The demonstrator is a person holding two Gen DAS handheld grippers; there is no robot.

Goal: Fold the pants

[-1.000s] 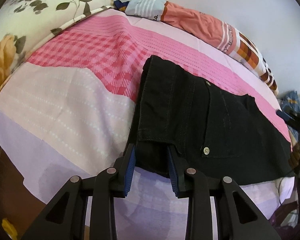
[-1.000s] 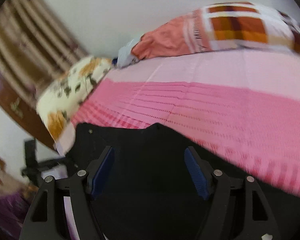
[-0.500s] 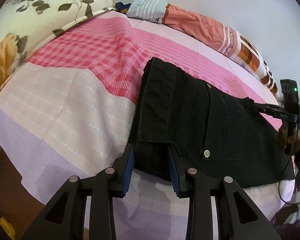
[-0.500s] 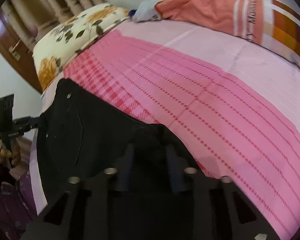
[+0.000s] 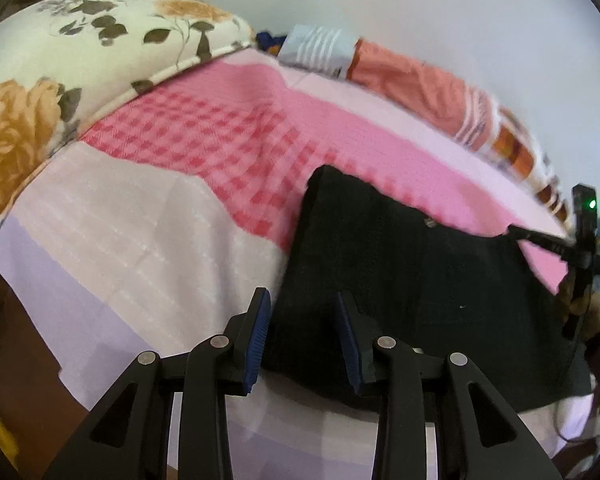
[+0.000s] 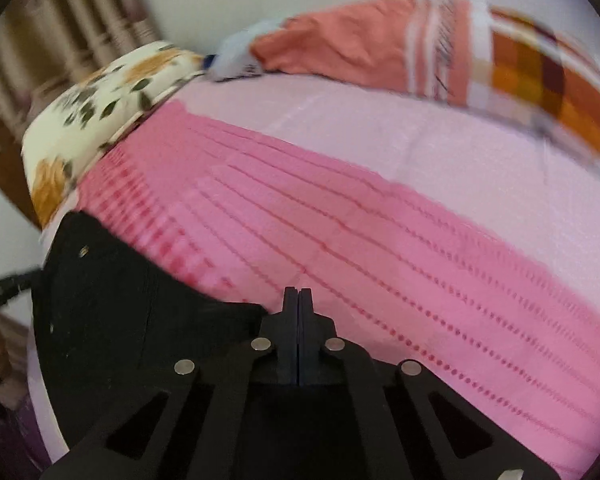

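Observation:
Black pants (image 5: 400,276) lie folded flat on a pink and lilac bed sheet (image 5: 148,232). My left gripper (image 5: 304,338) is open, its blue pads either side of the near left corner of the pants. My right gripper (image 6: 299,304) is shut, its fingers pressed together at the far right edge of the pants (image 6: 112,304); it seems to pinch the cloth edge. The right gripper also shows in the left wrist view (image 5: 540,240) at the pants' far right corner.
A floral pillow (image 5: 60,80) lies at the head of the bed on the left. An orange patterned pillow (image 6: 440,52) lies along the wall. A brown bed frame (image 5: 16,344) and the sheet's edge are at the near left.
The right gripper went from wide open over the pants to fully shut at their far edge. The left gripper stayed open and moved slightly forward at the near corner.

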